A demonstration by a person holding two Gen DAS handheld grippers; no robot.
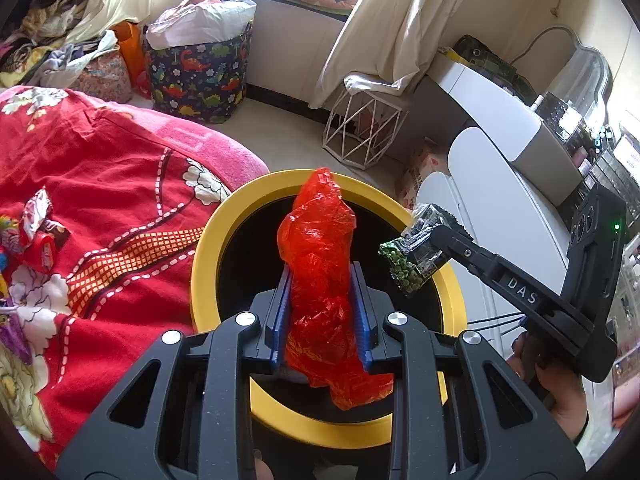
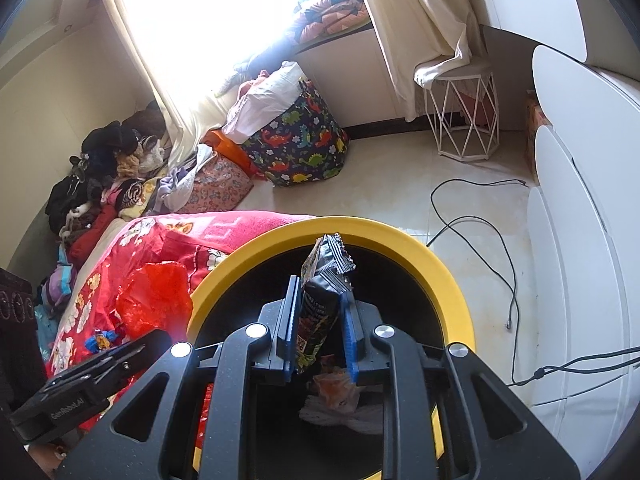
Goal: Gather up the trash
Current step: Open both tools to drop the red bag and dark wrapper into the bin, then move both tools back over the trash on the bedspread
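Trash fills both tongs above the round yellow-rimmed bin (image 1: 208, 248), whose black inside takes up the lower middle of each view. In the left wrist view, the left tongs (image 1: 320, 280) pinch a crumpled red plastic bag (image 1: 320, 248) between their blue pads; the bag sticks up past the fingertips and sags below them, over the bin's opening. At the right of that view, the right tongs (image 1: 420, 236), held by a hand (image 1: 560, 392) at the lower right edge, carry a clear packet of green peas (image 1: 404, 268) above the bin's right rim. In the right wrist view, the right tongs (image 2: 320, 292) have the dark snack packet (image 2: 320, 304) between their blue pads; it touches the left pad, and whether the right pad presses on it I cannot tell. At the bin's bottom lie a few wrappers (image 2: 336, 396). The left tongs' body shows in the lower left corner of this view.

Left of the bin lies a bed with a red flowered cover (image 1: 100, 184), with small wrappers (image 1: 38, 236) on it near the left edge. Farther up, on the floor, stand a dinosaur-print bag (image 1: 200, 76) and a white wire stool (image 1: 364, 124). A black cable (image 2: 480, 216) trails over the floor beside white drawers (image 2: 580, 240) at the right.
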